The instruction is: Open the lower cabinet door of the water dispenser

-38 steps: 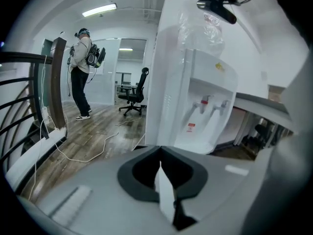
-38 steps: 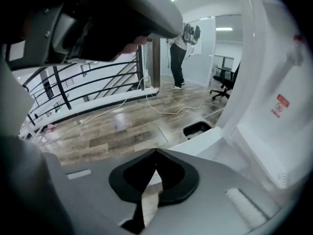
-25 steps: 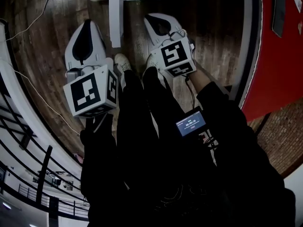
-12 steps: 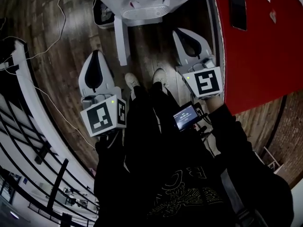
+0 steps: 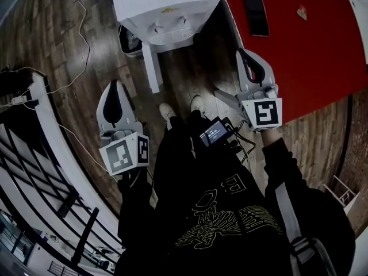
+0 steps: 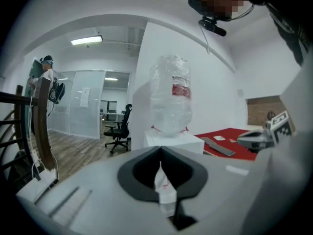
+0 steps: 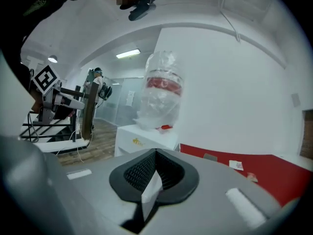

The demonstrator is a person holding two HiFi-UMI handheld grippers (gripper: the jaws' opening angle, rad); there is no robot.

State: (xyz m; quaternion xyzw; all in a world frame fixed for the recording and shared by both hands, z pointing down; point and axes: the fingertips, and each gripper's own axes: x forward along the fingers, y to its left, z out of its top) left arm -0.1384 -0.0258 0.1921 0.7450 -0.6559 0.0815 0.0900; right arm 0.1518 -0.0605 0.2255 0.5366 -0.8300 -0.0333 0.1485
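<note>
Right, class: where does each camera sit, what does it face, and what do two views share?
Head view: on the person's head, facing down: floor, water dispenser, left gripper, right gripper, legs.
Left gripper view: rides that gripper, along shut jaws toward the bottle.
Right gripper view: the same, along its own shut jaws.
Both gripper views share bottle and red table.

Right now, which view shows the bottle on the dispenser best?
The left gripper view: the bottle stands whole, upright and near the centre, down to the dispenser. The right gripper view shows it whole too, but leaning in the picture. The head view shows only the dispenser's body, no bottle.
</note>
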